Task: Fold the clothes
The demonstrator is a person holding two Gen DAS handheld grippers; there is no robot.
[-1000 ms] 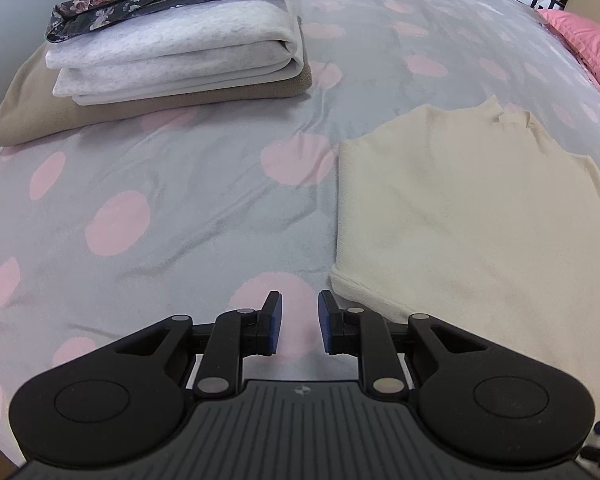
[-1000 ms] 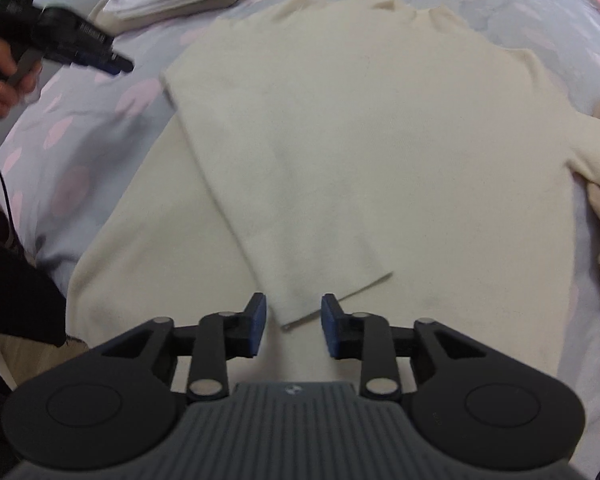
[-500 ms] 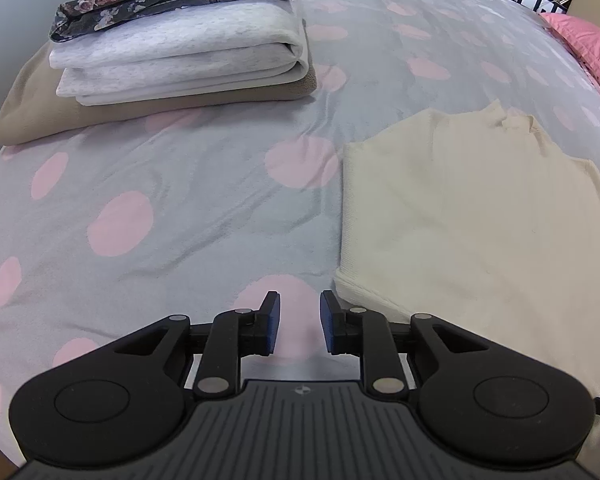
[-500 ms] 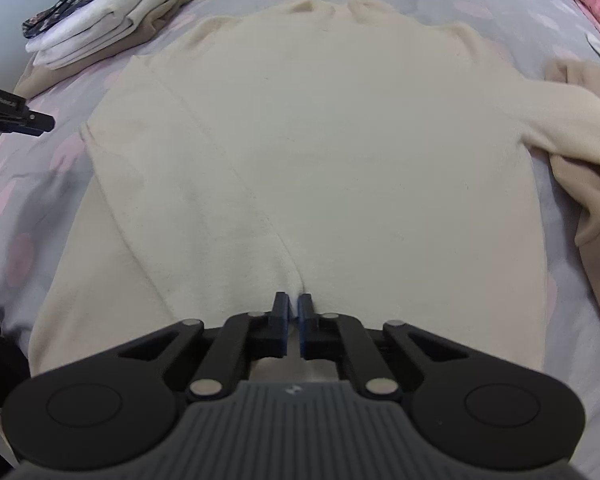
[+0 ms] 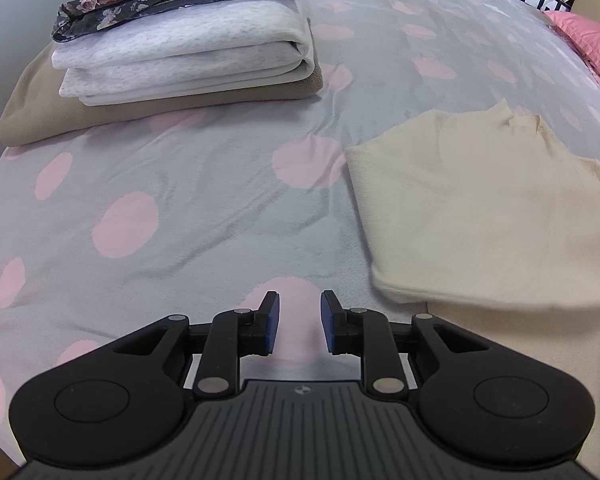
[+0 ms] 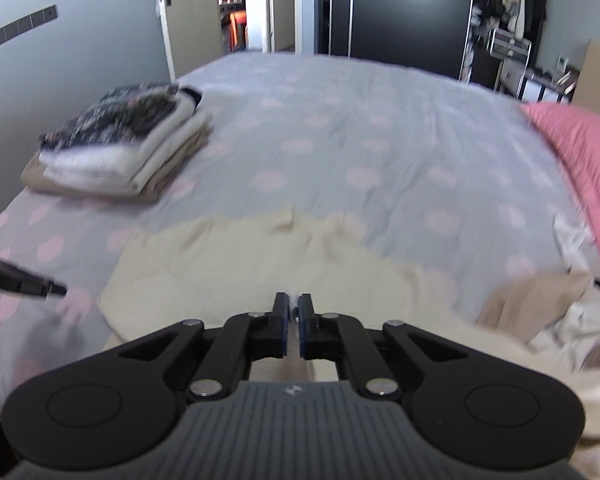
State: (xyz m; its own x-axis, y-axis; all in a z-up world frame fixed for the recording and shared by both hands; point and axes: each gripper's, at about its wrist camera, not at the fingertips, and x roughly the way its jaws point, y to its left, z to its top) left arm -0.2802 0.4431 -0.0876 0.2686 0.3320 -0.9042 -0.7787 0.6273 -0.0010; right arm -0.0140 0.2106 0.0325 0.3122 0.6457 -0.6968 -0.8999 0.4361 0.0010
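A cream sweater (image 5: 480, 208) lies on the grey bed cover with pink dots (image 5: 188, 200); its lower part is lifted and folded toward the collar. It also shows in the right wrist view (image 6: 240, 264), blurred. My right gripper (image 6: 294, 320) is shut on the cream sweater's hem and holds it up over the body. My left gripper (image 5: 299, 316) is open and empty, low over the cover just left of the sweater's folded edge. Its tip shows at the left of the right wrist view (image 6: 32, 286).
A stack of folded clothes (image 5: 180, 48) sits at the far left of the bed, also in the right wrist view (image 6: 120, 144). A pink pillow (image 6: 580, 160) lies at the right. Loose tan and white garments (image 6: 540, 312) lie right of the sweater.
My right gripper has closed on the sweater's hem and lifted it forward toward the collar, tilting the view up. My left gripper has stayed open and edged slightly forward.
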